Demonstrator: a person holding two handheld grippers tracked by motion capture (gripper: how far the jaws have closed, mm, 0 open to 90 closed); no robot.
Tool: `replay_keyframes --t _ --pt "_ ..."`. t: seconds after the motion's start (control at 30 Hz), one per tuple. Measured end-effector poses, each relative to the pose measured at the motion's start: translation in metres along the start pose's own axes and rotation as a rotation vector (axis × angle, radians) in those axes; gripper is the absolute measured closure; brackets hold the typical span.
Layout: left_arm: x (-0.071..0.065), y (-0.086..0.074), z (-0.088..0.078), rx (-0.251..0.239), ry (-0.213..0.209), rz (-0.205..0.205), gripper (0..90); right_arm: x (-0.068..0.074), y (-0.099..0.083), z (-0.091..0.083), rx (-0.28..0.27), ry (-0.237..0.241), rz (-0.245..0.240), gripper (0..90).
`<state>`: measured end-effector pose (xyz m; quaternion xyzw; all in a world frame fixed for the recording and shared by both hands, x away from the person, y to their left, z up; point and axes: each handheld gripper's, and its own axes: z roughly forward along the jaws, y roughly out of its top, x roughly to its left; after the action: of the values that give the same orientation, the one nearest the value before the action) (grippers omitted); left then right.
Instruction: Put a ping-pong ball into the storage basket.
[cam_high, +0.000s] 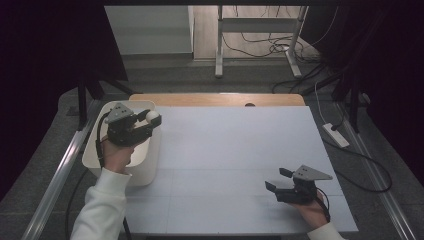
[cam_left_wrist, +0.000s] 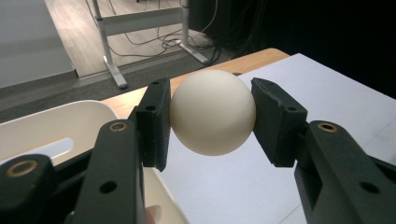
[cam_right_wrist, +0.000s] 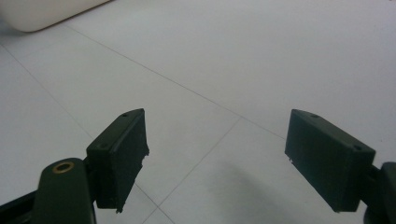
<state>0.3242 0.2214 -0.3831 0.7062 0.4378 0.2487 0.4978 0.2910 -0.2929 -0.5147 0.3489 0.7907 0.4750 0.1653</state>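
Ball (cam_left_wrist: 212, 112) is sitting pinched between the left gripper (cam_high: 150, 121) pads over the bin (cam_high: 95, 150) at frame left, risking squirting out sideways, while the right gripper (cam_right_wrist: 215, 158) is idling wide open, empty.

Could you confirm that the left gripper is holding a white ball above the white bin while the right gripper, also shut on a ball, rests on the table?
Not quite: the right gripper holds nothing. The right gripper view shows its jaws apart over the bare table. The rest stands: the left gripper is clamped on the white ball above the white bin.
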Motion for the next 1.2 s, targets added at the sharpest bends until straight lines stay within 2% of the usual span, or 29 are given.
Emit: replay_keyframes --t 0.33,0.6,0.8,1.0,1.2 --pt "0.026 0.004 0.003 0.050 0.042 -0.040 50.6 0.000 0.000 0.000 0.003 -0.002 0.000 21.0" --pt "0.038 0.002 0.000 0.072 0.077 -0.049 50.5 0.001 0.000 0.001 0.008 -0.005 -0.003 21.0" --pt "0.050 -0.001 0.002 0.092 0.095 -0.078 50.6 0.001 0.000 0.001 0.007 -0.006 -0.002 21.0" --pt "0.056 -0.004 0.003 0.116 0.101 -0.088 50.5 0.001 0.000 0.001 0.006 -0.006 -0.001 21.0" --pt "0.056 -0.005 0.004 0.134 0.100 -0.084 50.5 0.001 0.000 0.001 0.009 -0.008 -0.004 21.0"
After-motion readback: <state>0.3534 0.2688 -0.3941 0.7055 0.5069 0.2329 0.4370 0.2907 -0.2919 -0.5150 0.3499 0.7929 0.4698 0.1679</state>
